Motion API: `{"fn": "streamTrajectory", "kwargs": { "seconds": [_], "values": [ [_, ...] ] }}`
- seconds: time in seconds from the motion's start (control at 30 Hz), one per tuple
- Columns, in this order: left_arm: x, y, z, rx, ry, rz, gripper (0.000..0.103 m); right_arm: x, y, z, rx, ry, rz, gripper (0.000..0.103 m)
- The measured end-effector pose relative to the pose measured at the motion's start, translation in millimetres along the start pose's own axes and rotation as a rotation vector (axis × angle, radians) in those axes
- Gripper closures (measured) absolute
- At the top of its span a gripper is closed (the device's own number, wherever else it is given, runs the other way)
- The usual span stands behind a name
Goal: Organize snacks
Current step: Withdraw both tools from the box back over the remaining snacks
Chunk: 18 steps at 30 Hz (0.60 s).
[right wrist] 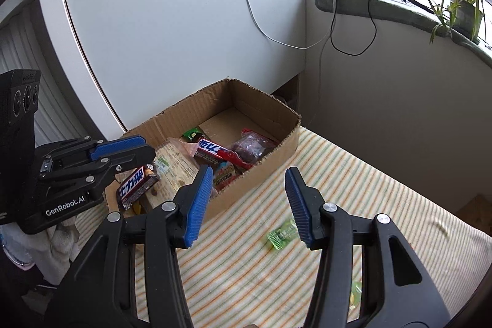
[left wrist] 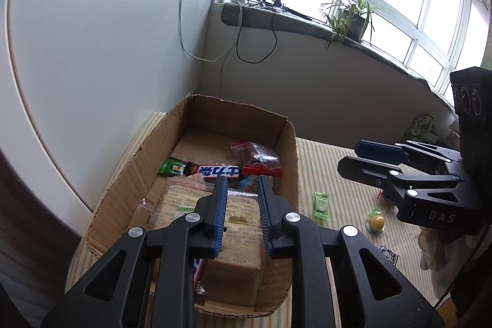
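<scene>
Hand-held gripper poised above cardboard box

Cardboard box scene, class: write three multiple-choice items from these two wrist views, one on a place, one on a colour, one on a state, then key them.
1. Where does the green candy lie?
A. inside the box
B. on the striped cloth outside the box
C. on the windowsill

2. What colour are the gripper pads?
A. blue
B. red
C. yellow

3. How does the right gripper stand?
A. shut on a bar
B. shut and empty
C. open and empty

Key: B, it rests on the cloth beside the cardboard box; A, the ribbed pads show blue; C, its fingers stand wide apart with only cloth between them.
</scene>
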<state>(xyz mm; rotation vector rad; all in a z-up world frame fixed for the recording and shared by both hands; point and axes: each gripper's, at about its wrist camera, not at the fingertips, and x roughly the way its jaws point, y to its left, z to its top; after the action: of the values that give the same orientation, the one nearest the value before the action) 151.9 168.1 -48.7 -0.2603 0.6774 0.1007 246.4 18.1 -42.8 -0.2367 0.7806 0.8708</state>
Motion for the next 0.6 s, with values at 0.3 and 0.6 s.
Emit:
{"fn": "streamTrajectory", "kwargs": {
  "seconds": [0.3, 0.6],
  "values": [
    [-3.0, -32.6, -6.3, 0.024, -0.001, -0.047, 0.08, -53.9, -38.1, -42.7, 0.068, -0.02, -0.065, 0.052],
    [3.2, -71.4, -15.4, 0.058, 0.021, -0.107, 0.079, -86.4, -68.8, -95.3, 0.142, 0.007, -0.101, 0.052]
  ]
}}
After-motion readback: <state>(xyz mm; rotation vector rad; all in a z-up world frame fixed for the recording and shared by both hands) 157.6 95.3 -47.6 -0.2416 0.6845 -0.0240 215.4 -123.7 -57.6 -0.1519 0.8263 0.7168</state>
